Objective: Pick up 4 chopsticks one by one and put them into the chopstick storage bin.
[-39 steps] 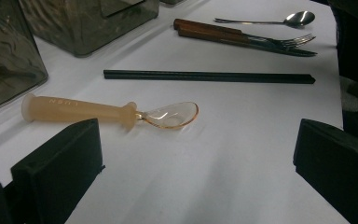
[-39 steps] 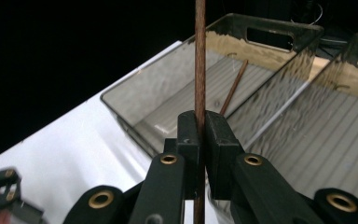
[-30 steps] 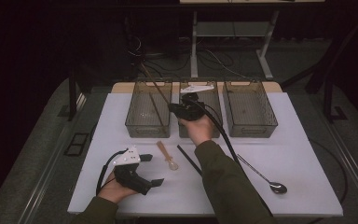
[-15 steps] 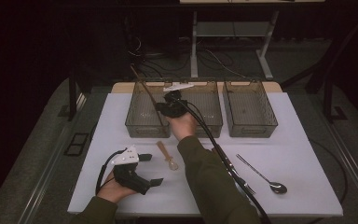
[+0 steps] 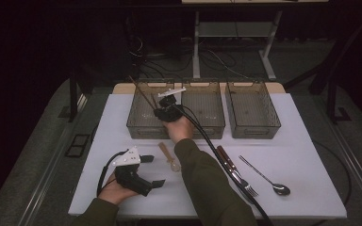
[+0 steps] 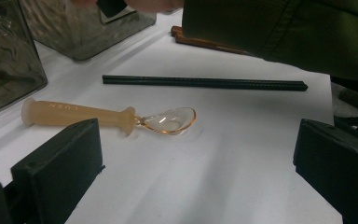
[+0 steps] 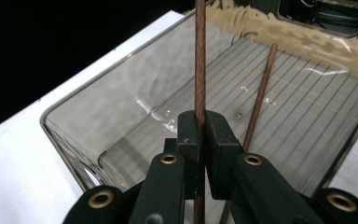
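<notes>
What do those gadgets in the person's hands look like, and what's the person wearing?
Both the left gripper and the right gripper are black, with blocky black jaws, a pale three-cornered plate on top and a trailing black cable. Brass-coloured rivets show on the right one. The sleeves are dark olive green.

A white-topped table (image 5: 306, 141) is standing on a grey floor mat (image 5: 37, 155) in a dark room. Behind it, the pale metal legs of another table (image 5: 197, 52) are rising into shadow, with black cables (image 5: 217, 61) lying tangled between them. Light is falling mainly on the tabletop, leaving the surroundings nearly black.
</notes>
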